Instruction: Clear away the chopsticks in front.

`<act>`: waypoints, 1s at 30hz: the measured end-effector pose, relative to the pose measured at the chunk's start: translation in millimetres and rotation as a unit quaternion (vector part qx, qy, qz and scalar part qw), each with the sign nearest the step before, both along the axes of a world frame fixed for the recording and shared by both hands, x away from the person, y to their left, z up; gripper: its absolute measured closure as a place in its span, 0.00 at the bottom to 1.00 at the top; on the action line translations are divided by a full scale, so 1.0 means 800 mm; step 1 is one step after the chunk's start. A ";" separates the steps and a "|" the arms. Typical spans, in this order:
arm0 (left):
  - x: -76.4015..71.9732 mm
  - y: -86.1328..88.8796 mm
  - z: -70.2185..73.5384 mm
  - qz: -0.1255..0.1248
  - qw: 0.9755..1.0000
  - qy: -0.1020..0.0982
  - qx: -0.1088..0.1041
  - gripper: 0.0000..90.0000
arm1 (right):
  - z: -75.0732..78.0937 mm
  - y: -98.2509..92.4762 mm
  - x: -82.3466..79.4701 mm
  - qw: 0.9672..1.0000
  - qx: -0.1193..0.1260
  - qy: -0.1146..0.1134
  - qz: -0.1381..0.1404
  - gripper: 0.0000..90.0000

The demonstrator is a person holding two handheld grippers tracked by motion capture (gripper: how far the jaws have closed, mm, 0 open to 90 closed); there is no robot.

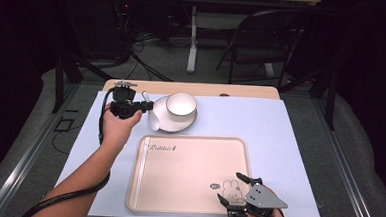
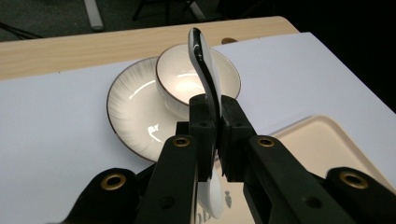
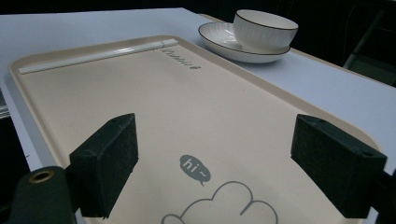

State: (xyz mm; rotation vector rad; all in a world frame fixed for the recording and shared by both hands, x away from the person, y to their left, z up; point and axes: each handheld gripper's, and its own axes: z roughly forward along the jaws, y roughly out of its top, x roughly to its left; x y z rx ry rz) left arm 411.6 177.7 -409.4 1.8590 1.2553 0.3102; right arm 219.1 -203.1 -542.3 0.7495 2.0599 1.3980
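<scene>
We've got the left gripper (image 2: 211,140) pinched tight on a white ceramic soup spoon (image 2: 205,70), pads clamped on its handle w/ no gap showing, so the grip looks secure. In the high view the left gripper (image 1: 143,105) sits at the table's far left, just beside the saucer (image 1: 159,121) that carries the bowl (image 1: 181,105); the spoon (image 1: 152,117) hangs at the saucer's left edge, over the white mat (image 1: 290,128). From the left gripper view its long axis runs along the jaws: one end w/ a dark trim line points up and fwd toward the bowl (image 2: 180,86), the other end drops below the pads toward the tray (image 2: 327,140). We can't tell for sure which end is the scoop. We judge the step in hand is carrying the spoon, prob. to the bowl or the tray; the frames don't settle which. To do it well, we'd keep the pinch firm (glazed ceramic is slick), keep the spoon edge-on as gripped, lift clear of the saucer rim (image 2: 122,135) before crossing, and set down slow so nothing chips. The right gripper (image 1: 236,191) hovers low over the tray's near right corner by the rabbit print (image 1: 232,191), jaws spread wide w/ nothing between them; its own view shows the tray (image 3: 140,102) and "hi" bubble (image 3: 194,169) past the open pads.
</scene>
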 end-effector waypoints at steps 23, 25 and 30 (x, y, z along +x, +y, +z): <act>-0.071 0.020 -0.041 -0.038 0.999 0.016 -0.007 0.95 | -0.001 0.002 0.000 1.000 -0.005 0.000 0.001 0.16; -0.076 0.021 -0.045 -0.038 0.999 0.018 -0.007 0.95 | -0.001 0.002 0.000 1.000 -0.006 -0.001 0.001 0.16; -0.091 0.021 -0.056 -0.046 0.999 0.022 -0.001 0.95 | -0.001 0.002 0.000 1.000 -0.006 0.000 0.001 0.16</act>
